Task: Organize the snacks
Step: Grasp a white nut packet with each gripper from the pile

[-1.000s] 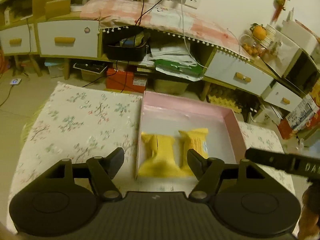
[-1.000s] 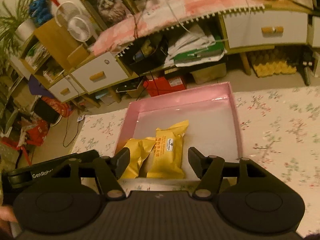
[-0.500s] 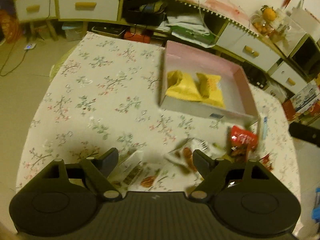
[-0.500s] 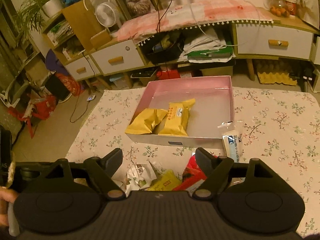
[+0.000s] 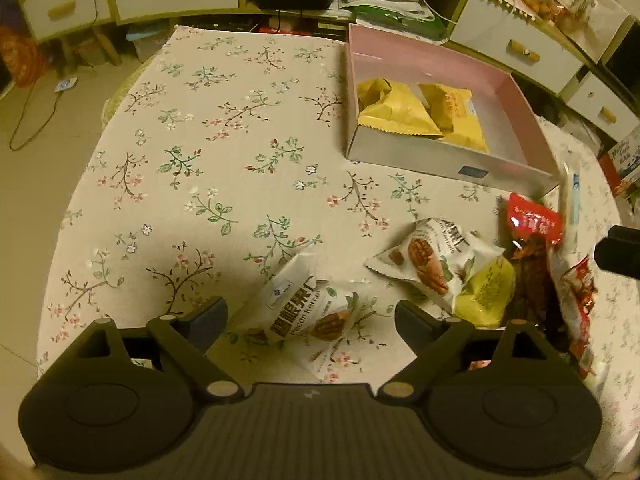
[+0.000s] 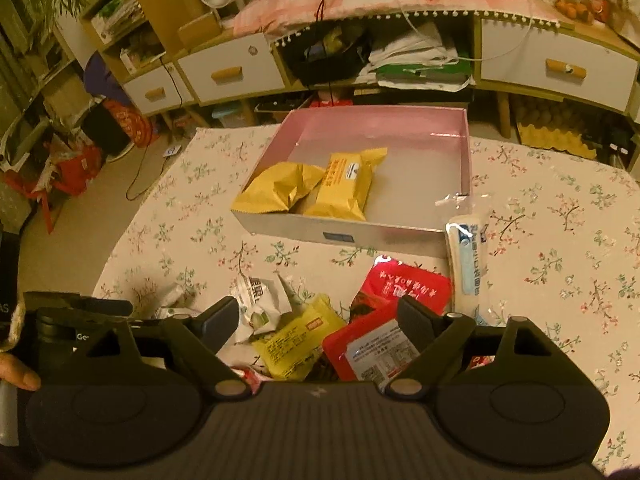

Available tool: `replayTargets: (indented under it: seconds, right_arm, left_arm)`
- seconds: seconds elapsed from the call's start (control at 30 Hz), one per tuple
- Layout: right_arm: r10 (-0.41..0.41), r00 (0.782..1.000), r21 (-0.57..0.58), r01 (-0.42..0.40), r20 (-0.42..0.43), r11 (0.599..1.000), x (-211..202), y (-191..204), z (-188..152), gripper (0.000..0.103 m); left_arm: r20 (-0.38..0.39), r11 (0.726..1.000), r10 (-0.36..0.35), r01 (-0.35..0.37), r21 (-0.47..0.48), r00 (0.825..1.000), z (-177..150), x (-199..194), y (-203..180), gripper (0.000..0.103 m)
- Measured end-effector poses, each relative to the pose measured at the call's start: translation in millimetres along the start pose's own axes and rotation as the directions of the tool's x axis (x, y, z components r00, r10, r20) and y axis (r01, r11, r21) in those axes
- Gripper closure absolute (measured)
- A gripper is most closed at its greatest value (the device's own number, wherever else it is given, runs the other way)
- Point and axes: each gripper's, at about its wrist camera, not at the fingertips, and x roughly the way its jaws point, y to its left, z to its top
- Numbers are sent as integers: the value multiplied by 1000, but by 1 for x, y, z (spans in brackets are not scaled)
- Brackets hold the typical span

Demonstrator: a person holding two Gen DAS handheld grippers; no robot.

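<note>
One pecan packet (image 5: 304, 312) between the wide-apart left gripper (image 5: 310, 312) fingers

left gripper (image 5: 311, 312): matte black; ribbed centre plate; round side discs; silver pivot screws
right gripper (image 6: 319, 314): same black build
cuff (image 6: 17, 326): pale, fuzzy

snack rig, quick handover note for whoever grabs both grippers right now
Left gripper: open, jaws just widened, over a white pecan packet, not gripping.
Right gripper: open, jaws just widened, over the loose pile, a yellow packet between the fingers, untouched.
Done: two yellow packets lie in the pink box.
Left: white, yellow and red packets plus a long white pack on the tablecloth.
</note>
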Motion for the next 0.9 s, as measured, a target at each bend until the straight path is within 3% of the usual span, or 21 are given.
replayTargets:
  seconds: [0.3, 0.37, 0.57, 0.9]
  right_arm:
    - [-14, 997, -59, 10, -78, 998, 25, 15, -19, 14]
    - [-16, 996, -82, 9, -83, 997, 29, 21, -21, 13]
    - [-2, 996, -120, -9, -93, 993, 41, 34, -19, 13]
    - [112, 988, -8, -113, -108, 994, 72, 43, 5, 12]
  left_arm:
    - [-2, 996, 50, -50, 75, 999, -4, 17, -2, 8]
    - [-11, 996, 40, -39, 77, 999, -3, 21, 1, 24]
    - [-29, 997, -3, 5, 72, 1000, -1, 23, 4, 41]
    - [-42, 998, -43, 45, 53, 998, 1, 17, 5, 48]
